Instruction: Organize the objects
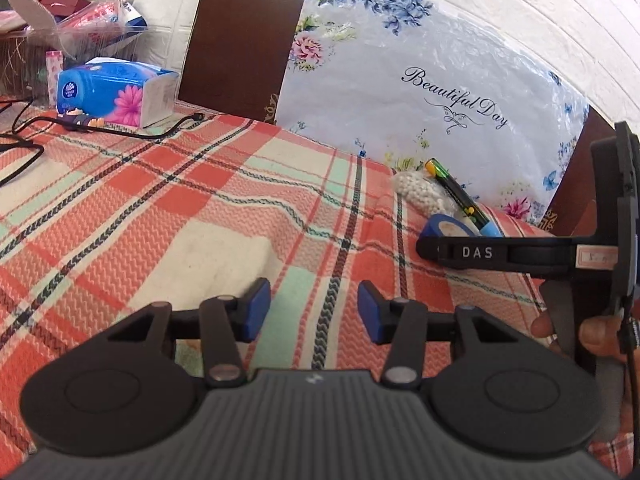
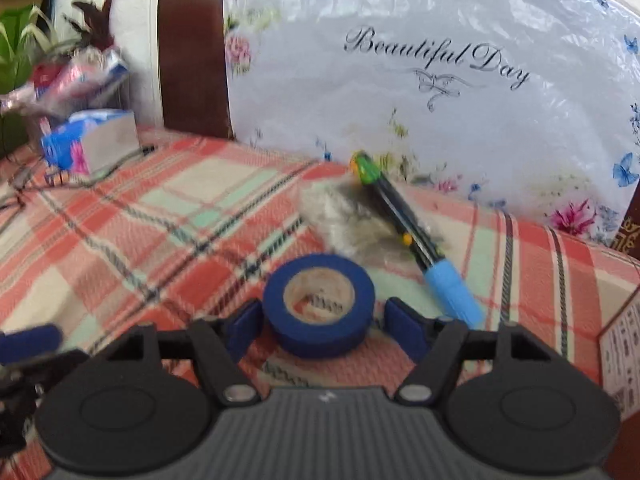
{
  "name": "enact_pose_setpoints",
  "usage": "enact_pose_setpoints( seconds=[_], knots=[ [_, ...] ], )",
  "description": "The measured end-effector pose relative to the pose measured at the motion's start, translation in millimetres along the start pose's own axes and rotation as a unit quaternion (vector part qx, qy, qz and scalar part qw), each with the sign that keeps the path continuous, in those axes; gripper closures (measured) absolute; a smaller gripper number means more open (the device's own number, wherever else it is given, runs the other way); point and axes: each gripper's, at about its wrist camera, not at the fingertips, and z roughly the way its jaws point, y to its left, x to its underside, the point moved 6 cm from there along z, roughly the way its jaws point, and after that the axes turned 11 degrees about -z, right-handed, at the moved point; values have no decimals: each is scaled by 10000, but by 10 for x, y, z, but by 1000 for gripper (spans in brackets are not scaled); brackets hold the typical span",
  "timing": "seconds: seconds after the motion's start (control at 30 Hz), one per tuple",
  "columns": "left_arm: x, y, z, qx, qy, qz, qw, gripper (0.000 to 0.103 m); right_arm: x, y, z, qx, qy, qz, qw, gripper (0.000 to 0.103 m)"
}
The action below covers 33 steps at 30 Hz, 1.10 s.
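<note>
Right wrist view puts my right gripper [image 2: 323, 322] low over the plaid tablecloth [image 2: 132, 236], its blue pads spread wide on either side of the blue tape roll [image 2: 320, 305]; the roll lies flat between them, and I can't tell whether either pad touches it. Just beyond it lies a blue-capped pen [image 2: 416, 240] resting across a small bag of white beads [image 2: 352, 216], near the floral plastic bag [image 2: 420, 92]. On the left wrist view my left gripper [image 1: 314, 310] sits open over bare cloth, holding nothing, with a tissue box [image 1: 116, 94] far off left.
</note>
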Motion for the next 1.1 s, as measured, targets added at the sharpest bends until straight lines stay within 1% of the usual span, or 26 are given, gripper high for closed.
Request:
enact_pose_setpoints(
  seconds=[0.1,0.17,0.23,0.27,0.3,0.37,0.43,0.47,0.53,0.57,0.63,0.67,0.7,0.73,0.77,0.83,0.9,1.0,1.1],
  knots=[
    [2,9,24,0,2,7,10000,52,105,52,-137,-55,79,-57,9999,44],
    [6,5,29,-19,5,32,10000,52,266,82,-327,-92,105,-95,9999,44],
    [14,-27,35,-88,11,165,9998,52,504,115,-605,-155,120,-131,9997,44],
    [26,-57,36,-155,17,283,9995,51,648,126,-769,-179,122,-165,9996,44],
    [43,-101,37,-238,33,439,9987,48,794,129,-968,-181,124,-227,9995,44],
    [105,-218,30,-480,88,877,9950,43,1065,112,-1334,-148,164,-246,9995,44],
    [200,-355,-5,-680,158,1310,9889,41,1313,7,-1687,-27,218,-113,9997,44],
    [252,-408,-58,-675,215,1340,9884,41,1467,-94,-1860,116,263,22,9996,44],
    [377,-558,-178,-529,429,1207,9904,41,1761,-330,-2174,541,346,337,9974,44],
    [470,-695,-243,-393,554,1204,9904,41,1884,-449,-2309,727,372,516,9953,44],
    [691,-1062,-356,-37,869,1415,9861,42,2109,-665,-2527,932,414,931,9904,42],
    [798,-1256,-413,150,1025,1540,9826,42,2181,-745,-2601,1007,417,1091,9880,39],
    [904,-1448,-474,336,1196,1646,9785,42,2242,-800,-2658,1068,421,1192,9862,31],
    [1005,-1636,-535,481,1368,1758,9737,42,2283,-825,-2707,1093,417,1240,9854,27],
    [1093,-1802,-592,583,1499,1882,9689,42,2308,-831,-2753,1072,363,1263,9855,27],
    [1231,-2058,-699,718,1631,2157,9601,42,2359,-812,-2851,1046,244,1237,9865,27],
    [1332,-2235,-778,748,1717,2351,9538,42,2412,-756,-2901,1056,212,1135,9877,27],
    [1409,-2359,-837,749,1871,2409,9494,42,2484,-737,-2914,1008,206,1090,9887,26],
    [1445,-2424,-841,791,2151,2260,9468,42,2491,-763,-2925,937,135,1186,9884,26]
  ],
)
